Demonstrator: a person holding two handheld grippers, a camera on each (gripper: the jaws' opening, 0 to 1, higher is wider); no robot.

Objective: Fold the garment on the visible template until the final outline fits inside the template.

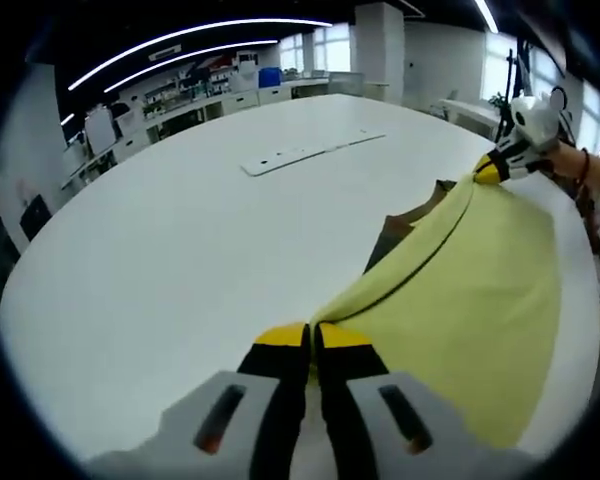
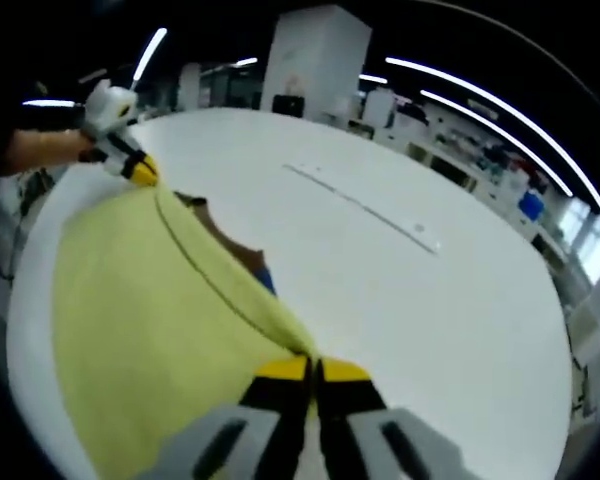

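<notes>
Both grippers pinching yellow garment (image 1: 470, 300) edge: left gripper (image 1: 311, 345) jaws clamped on one corner, right gripper (image 2: 312, 375) on other. Cloth stretched taut over white counter (image 1: 180, 260). Mid-fold carry, I'd guess. Next: lay edge down flat, aligned inside template; template itself not discernible.

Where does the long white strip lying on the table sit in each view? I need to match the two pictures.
Left gripper view: the white strip lies upper centre on the white table, beyond the yellow garment.
Right gripper view: the white strip runs diagonally, upper centre-right, beyond the yellow garment.
Shared landmark: the garment's taut top edge, stretched between the two hand-held grippers.
</notes>
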